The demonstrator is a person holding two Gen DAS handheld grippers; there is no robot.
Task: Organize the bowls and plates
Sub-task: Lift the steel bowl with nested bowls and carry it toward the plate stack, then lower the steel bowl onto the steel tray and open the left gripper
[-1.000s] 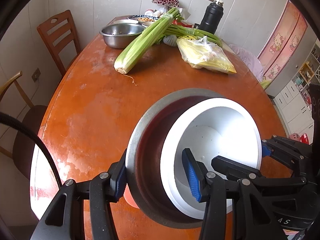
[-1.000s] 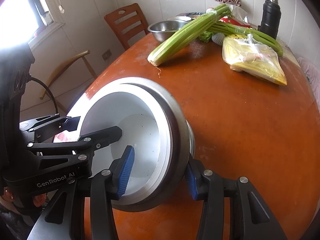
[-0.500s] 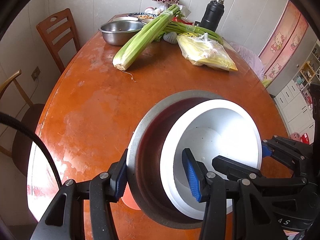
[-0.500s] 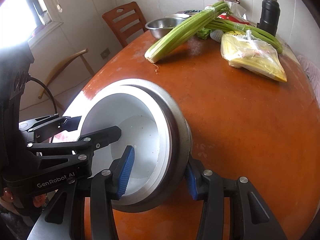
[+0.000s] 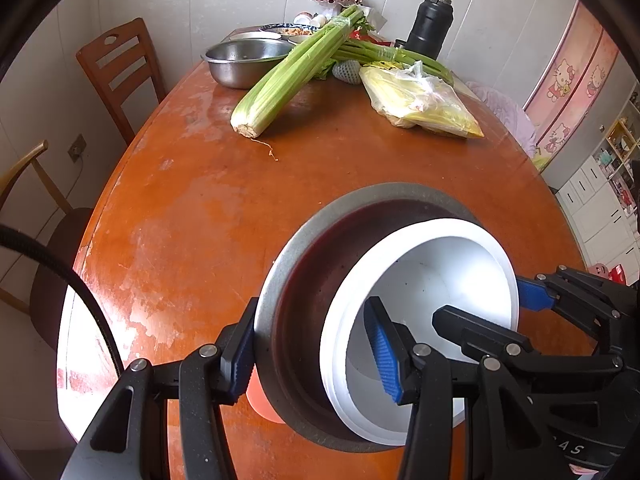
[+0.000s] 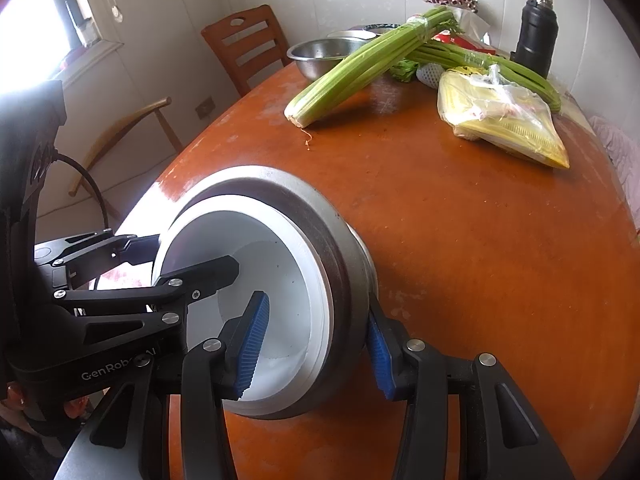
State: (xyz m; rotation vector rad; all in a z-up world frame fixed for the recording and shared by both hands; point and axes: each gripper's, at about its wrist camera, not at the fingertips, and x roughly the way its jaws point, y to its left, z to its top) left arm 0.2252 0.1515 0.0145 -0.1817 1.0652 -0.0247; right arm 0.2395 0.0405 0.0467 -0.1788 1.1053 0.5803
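A stack of bowls is held over the orange table: a metal bowl (image 5: 304,280) with white bowls (image 5: 440,280) nested inside. It also shows in the right wrist view, metal bowl (image 6: 344,256) and white bowls (image 6: 288,280). My left gripper (image 5: 316,348) is shut on the stack's left rim, one finger outside and one inside. My right gripper (image 6: 316,344) is shut on the opposite rim the same way. Something orange (image 5: 260,400) peeks out under the metal bowl.
At the far end of the table (image 5: 192,208) lie a steel bowl (image 5: 244,60), celery bunches (image 5: 292,76), a bag of corn (image 5: 420,100), a black flask (image 5: 432,24) and dishes. Wooden chairs (image 5: 120,68) stand to the left.
Both grippers have moved with the stack forward along the table toward the far end. The celery and steel bowl appear closer. The grips have not changed.
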